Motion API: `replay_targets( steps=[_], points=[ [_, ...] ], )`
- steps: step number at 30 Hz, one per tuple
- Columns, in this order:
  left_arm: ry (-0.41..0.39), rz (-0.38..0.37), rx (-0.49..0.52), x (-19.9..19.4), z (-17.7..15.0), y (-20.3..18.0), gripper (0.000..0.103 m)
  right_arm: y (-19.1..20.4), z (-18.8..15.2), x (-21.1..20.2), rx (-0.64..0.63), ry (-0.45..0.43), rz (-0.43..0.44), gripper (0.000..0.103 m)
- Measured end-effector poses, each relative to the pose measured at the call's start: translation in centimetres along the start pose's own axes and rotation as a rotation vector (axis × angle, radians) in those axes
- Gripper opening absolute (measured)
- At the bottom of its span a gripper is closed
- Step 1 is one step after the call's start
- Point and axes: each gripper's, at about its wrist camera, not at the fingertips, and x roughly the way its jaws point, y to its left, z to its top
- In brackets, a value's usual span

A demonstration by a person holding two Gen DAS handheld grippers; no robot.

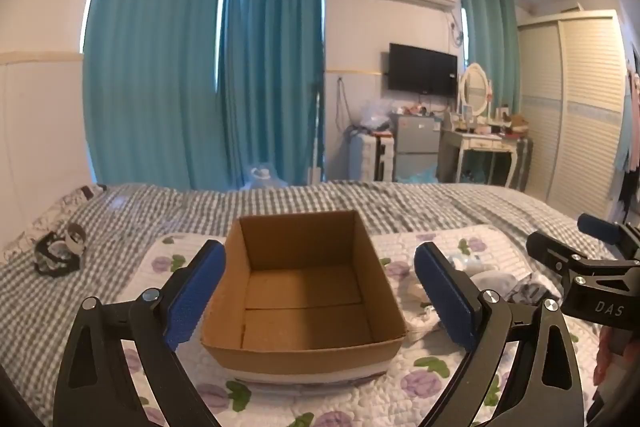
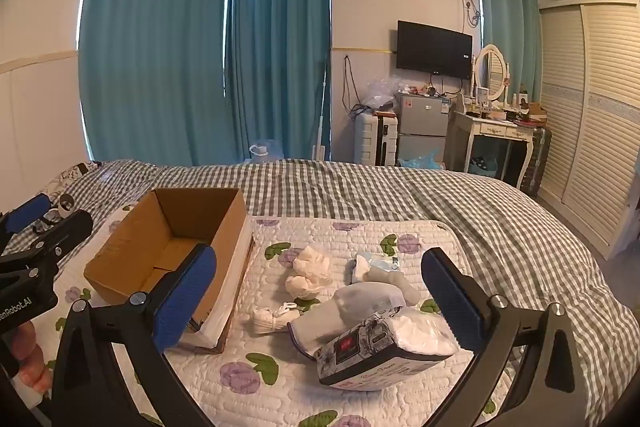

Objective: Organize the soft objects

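An open, empty cardboard box point(image 1: 304, 291) stands on a floral quilted mat point(image 1: 320, 399) on the bed; it also shows in the right wrist view point(image 2: 160, 251). My left gripper point(image 1: 320, 297) is open, its blue pads on either side of the box. My right gripper point(image 2: 320, 303) is open and empty above a pile of soft things: a tissue pack point(image 2: 380, 351), a cream sock bundle point(image 2: 308, 273), a small white sock point(image 2: 272, 319), a grey pouch point(image 2: 360, 303) and a pale blue packet point(image 2: 376, 263). The right gripper's body point(image 1: 592, 279) shows at right in the left view.
The bed has a grey checked cover point(image 2: 460, 195). A black-and-white soft item point(image 1: 60, 251) lies on it at far left. Behind the bed are teal curtains point(image 2: 200, 47), a small fridge point(image 2: 424, 131), a dressing table point(image 2: 500, 139) and a wardrobe point(image 2: 592, 107).
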Motion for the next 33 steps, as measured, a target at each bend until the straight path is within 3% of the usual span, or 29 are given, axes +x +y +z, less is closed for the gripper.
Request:
replay_targets(
  steps=[33],
  points=[
    [-0.005,0.002,0.004,-0.43,-0.11,-0.6,0.097,-0.1,-0.29,0.0,0.007,0.006,0.008,0.103]
  ],
)
